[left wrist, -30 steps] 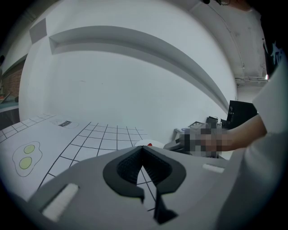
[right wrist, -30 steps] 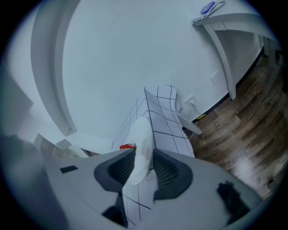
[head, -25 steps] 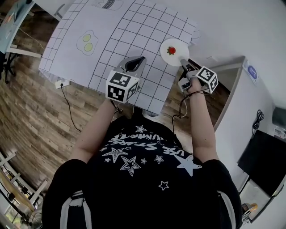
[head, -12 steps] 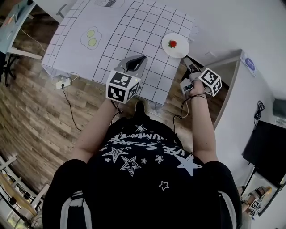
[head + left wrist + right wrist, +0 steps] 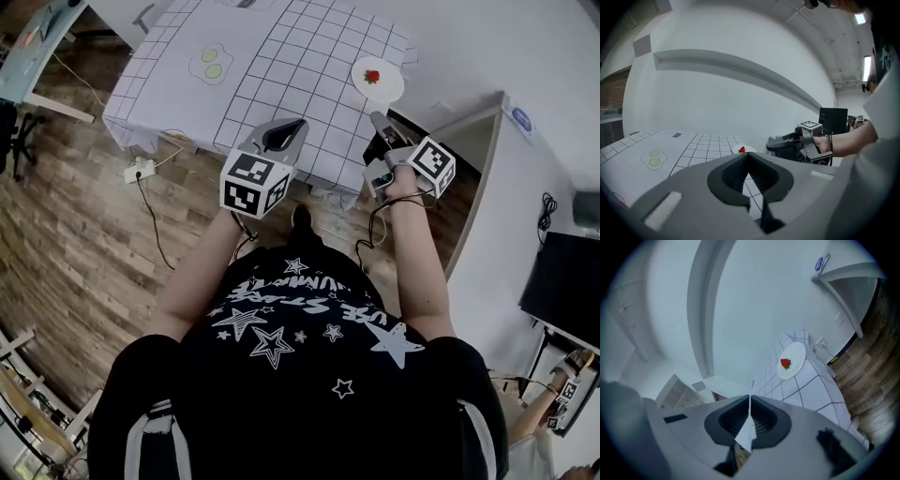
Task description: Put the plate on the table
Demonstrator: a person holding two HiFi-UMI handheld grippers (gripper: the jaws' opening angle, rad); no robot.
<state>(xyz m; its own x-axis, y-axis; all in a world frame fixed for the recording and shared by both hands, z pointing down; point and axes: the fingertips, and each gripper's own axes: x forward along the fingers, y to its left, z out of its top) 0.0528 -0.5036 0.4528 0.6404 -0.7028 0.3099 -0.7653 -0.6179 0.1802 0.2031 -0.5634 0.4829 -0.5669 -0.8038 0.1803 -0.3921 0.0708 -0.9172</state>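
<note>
Change from a second ago: the table under a white black-gridded sheet now lies farther ahead of both tools. The right tool was at the round white plate with a red strawberry print and is now drawn clear of it. Its jaws have just been closing and are now together, with nothing between.

The plate lies flat on the table, ahead of the right tool's tip, near the corner. Left tool: jaws together, empty.

The left gripper view shows the right tool side-on, off to its right; the right gripper view shows only plate and table ahead.

Brown wood-plank floor, white walls.
</note>
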